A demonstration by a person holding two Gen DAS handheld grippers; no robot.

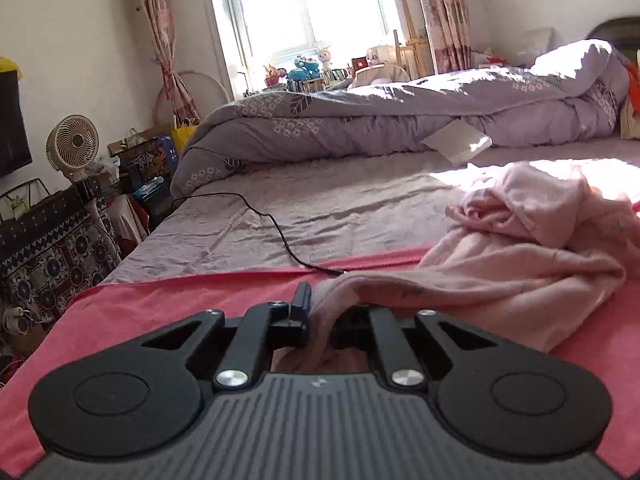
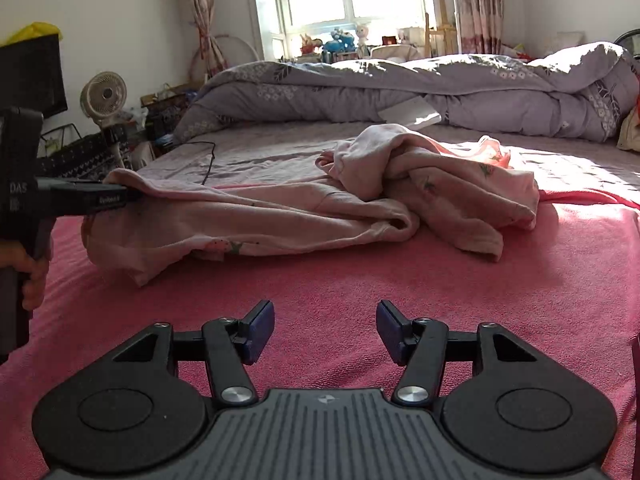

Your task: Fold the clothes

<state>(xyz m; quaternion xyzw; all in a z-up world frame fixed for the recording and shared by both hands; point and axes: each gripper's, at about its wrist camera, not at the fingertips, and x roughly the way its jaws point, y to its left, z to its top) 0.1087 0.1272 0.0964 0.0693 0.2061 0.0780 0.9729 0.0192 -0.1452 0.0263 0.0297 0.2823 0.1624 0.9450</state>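
L tongs grip pink garment — R tongs open.

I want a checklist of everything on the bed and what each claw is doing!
Surface: pink towel spread over a purple sheet.
Job's things: pink garment, crumpled and unfolded, lying on the towel.
Clutter: white paper by the quilt.
Claws: left claw shut on one end of the garment; right claw open, empty, above the towel, short of the garment.
Cables: black cable across the sheet, its end close by the garment.
Surroundings: fan, window, curtains, toys on the sill.
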